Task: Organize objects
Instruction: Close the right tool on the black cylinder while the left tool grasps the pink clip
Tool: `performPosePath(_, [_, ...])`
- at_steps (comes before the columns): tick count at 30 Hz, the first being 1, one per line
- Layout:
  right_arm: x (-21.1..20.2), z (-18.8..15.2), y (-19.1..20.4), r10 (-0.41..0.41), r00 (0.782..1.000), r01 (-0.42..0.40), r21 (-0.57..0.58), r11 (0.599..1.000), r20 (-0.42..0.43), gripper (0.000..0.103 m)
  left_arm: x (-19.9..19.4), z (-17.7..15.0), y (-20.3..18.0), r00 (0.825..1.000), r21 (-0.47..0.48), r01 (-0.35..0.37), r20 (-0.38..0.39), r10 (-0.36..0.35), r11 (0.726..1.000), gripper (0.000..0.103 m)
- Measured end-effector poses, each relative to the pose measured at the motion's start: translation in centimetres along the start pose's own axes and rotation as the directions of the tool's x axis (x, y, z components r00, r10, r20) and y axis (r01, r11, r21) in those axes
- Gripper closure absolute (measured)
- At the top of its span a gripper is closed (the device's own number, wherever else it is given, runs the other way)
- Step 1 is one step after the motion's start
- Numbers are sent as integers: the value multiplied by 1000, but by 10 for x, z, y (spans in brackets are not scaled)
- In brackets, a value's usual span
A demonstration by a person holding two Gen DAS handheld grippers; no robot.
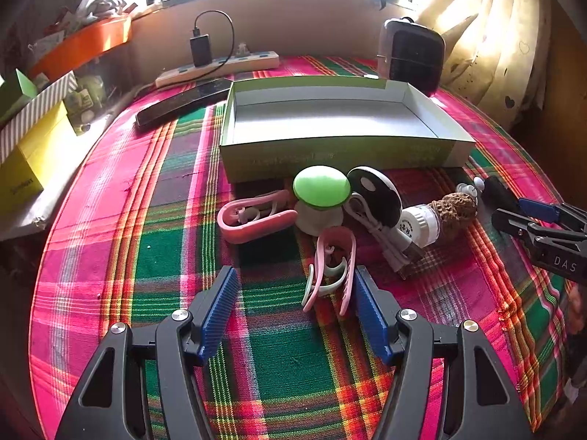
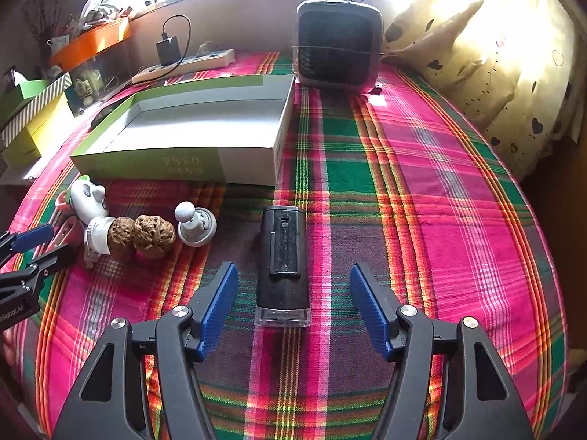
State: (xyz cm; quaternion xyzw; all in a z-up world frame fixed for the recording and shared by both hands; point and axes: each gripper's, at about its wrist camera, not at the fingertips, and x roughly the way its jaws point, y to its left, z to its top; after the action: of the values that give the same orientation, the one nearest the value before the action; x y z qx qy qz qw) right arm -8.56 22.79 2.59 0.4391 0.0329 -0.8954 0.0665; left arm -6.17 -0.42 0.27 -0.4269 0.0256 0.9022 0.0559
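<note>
My left gripper (image 1: 293,293) is open over the plaid cloth, and a bundle of pink and white clips (image 1: 330,267) lies between its fingers, close to the right pad. Just beyond are another pink clip (image 1: 253,220), a green-topped knob (image 1: 321,185), a black round item (image 1: 374,190), a grey cable (image 1: 389,242) and two walnuts (image 1: 455,209). An open green box (image 1: 330,154) stands behind them, nothing inside. My right gripper (image 2: 293,293) is open astride a black oblong device (image 2: 282,256); its pads do not touch it. The walnuts (image 2: 143,236) and a grey-white knob (image 2: 196,227) lie to its left.
A dark fan heater (image 2: 339,47) stands at the back. A power strip (image 1: 220,68) with a charger and a black flat device (image 1: 183,102) lie behind the box. Yellow and striped boxes (image 1: 25,168) line the left edge. A curtain (image 2: 495,55) hangs on the right.
</note>
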Motion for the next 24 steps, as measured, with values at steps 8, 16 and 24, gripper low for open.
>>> performPosePath(8, [-1,0,3,5,1000,-5,-10,1000,7,51,5,7,-1,1000,-2,-3,-8,3,1000,43])
performPosePath(16, [-2,0,3,7,1000,-7,-3,1000,13,66,4,8,-10,1000,23,13,3,-13,1000,65])
performPosePath(24, [-3,0,4,7,1000,-7,-2,1000,15,74,2,7,-16,1000,40,25,8,-25,999,82])
